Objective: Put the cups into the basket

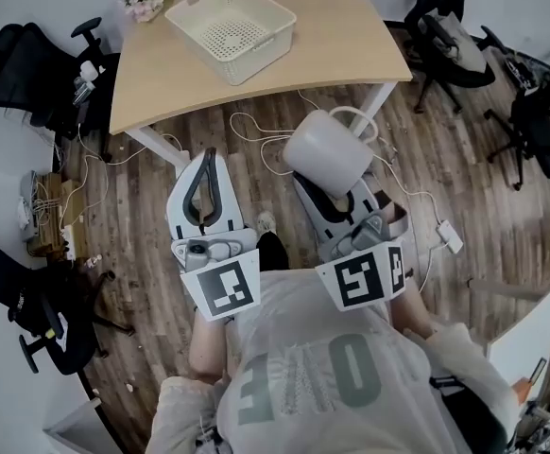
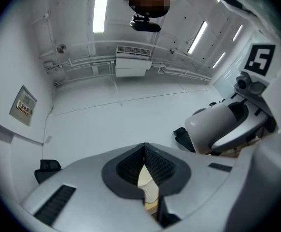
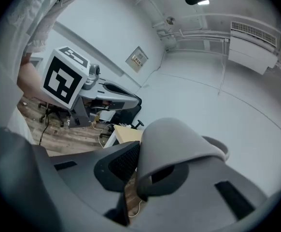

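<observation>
Left gripper [image 1: 209,156], short of the table [image 1: 351,45]: jaws pressed together, holding nothing. Basket [image 1: 230,17] on the table. Right gripper [image 3: 139,170], off the table's near edge: clamped on a white cup [image 1: 327,154], which hides its jaw tips from above

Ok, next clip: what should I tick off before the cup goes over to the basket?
1. Cup clamped in the right gripper tongs: ok.
2. Left gripper tongs together, nothing between them: ok.
3. Basket upright on the table, nothing inside: ok.
4. Cup above the basket: not ok, it hangs over the floor, short of the table.
5. More cups waiting: cannot tell, none in view.
</observation>
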The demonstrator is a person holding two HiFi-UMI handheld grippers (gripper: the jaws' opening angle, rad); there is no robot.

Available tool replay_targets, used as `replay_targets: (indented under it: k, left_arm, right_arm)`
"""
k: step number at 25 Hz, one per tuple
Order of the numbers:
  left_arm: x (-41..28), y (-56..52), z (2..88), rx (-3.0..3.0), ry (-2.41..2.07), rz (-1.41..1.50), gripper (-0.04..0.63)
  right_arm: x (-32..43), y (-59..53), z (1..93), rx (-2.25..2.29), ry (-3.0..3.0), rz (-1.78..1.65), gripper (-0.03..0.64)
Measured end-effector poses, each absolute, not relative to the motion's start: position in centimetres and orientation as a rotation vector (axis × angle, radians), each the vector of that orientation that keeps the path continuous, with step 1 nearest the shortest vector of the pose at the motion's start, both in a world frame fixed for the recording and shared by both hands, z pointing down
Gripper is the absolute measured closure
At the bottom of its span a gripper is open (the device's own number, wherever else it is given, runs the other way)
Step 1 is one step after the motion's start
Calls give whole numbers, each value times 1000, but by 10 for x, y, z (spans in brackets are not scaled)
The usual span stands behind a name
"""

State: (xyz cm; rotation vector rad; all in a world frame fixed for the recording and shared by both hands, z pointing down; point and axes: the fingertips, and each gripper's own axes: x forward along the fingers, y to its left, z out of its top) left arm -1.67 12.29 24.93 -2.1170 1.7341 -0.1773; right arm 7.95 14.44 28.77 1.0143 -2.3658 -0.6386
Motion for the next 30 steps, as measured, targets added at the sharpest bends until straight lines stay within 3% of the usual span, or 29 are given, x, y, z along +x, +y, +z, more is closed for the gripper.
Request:
replay_targets:
  k: [15,23,30]
  left_arm:
    - [-85,-51,257,-2246,1647,-103,586]
    - [-108,-116,276,-2310,1607,-75,586]
    - [-90,-153,262,-2382,1617,-34,586]
  right_arm:
    - [0,-54,266,1178,-2271,-652,580]
    - [-6,-93,284,1189,-2181,-592,580]
    - [6,-121,291,1187,-2163,-571,580]
